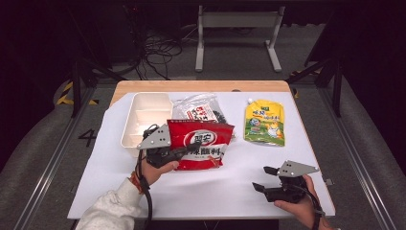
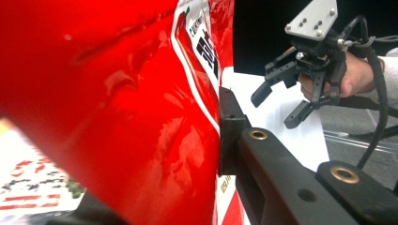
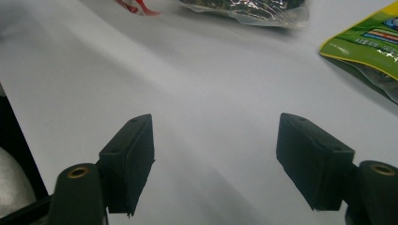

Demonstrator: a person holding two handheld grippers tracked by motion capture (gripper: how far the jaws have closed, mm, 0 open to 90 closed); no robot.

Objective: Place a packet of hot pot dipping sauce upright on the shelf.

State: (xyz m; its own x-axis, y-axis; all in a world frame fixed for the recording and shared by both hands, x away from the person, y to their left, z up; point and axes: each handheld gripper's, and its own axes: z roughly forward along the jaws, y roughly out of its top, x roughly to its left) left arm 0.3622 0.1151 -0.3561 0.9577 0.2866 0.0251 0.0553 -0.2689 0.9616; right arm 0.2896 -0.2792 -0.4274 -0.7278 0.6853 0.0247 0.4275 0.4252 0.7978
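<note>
Left tongs (image 1: 189, 149) clamped on red packet (image 1: 201, 143).

A lab-like recording space: dark curtained surroundings, loose floor cables (image 1: 158, 50), and a white-covered table (image 1: 206, 191) on grey carpet.

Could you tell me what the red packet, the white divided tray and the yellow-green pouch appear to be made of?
Red packet: glossy plastic film, judging by its creases and bright glare.
White divided tray: likely rigid moulded plastic, with a smooth matt look.
Yellow-green pouch: flexible printed plastic laminate, apparently with a spout at one corner.
</note>
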